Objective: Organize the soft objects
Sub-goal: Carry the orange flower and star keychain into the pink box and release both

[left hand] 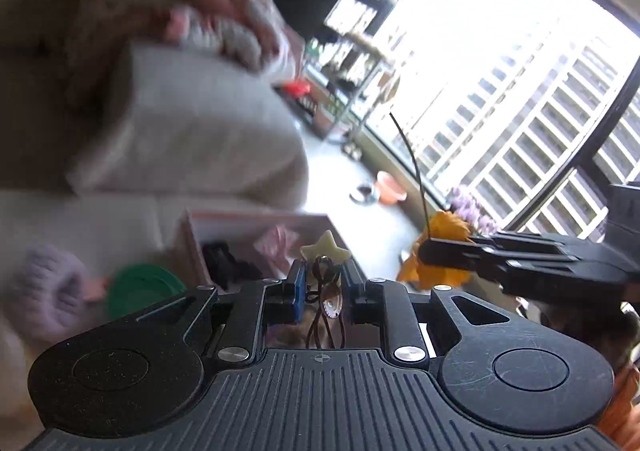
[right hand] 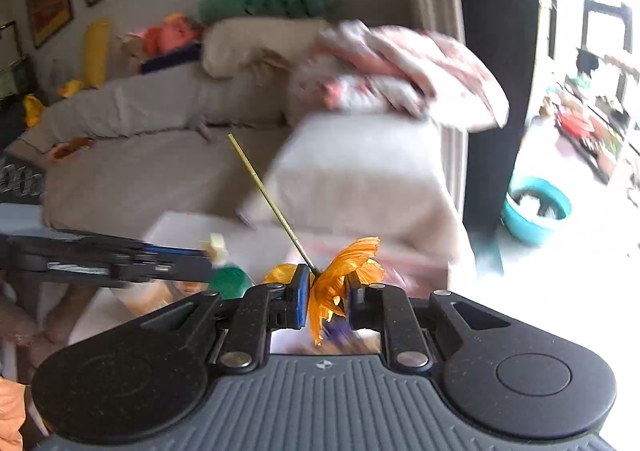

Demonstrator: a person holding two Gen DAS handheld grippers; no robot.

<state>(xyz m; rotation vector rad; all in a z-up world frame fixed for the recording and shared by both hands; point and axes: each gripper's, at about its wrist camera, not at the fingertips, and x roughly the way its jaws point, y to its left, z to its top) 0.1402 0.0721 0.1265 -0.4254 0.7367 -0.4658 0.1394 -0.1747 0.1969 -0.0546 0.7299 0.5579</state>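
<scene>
In the left wrist view, my left gripper (left hand: 324,273) is shut on a pale star ornament (left hand: 325,248). Brown cords and a small oval charm (left hand: 331,307) hang between the blue pads. My right gripper (right hand: 326,283) is shut on an orange fabric flower (right hand: 352,263), whose thin stem (right hand: 272,203) sticks up to the left. From the left wrist, the right gripper (left hand: 424,255) and the flower (left hand: 444,227) are at the right. From the right wrist, the left gripper (right hand: 202,257) and the star (right hand: 216,242) are at the left. Both views are blurred.
Ahead of the left gripper stands an open box (left hand: 256,217) holding dark and pink items. A green round thing (left hand: 140,289) and a purple knitted piece (left hand: 44,291) lie to its left. A beige sofa (right hand: 352,179) bears a pink blanket (right hand: 400,63). A teal basin (right hand: 536,211) sits on the floor.
</scene>
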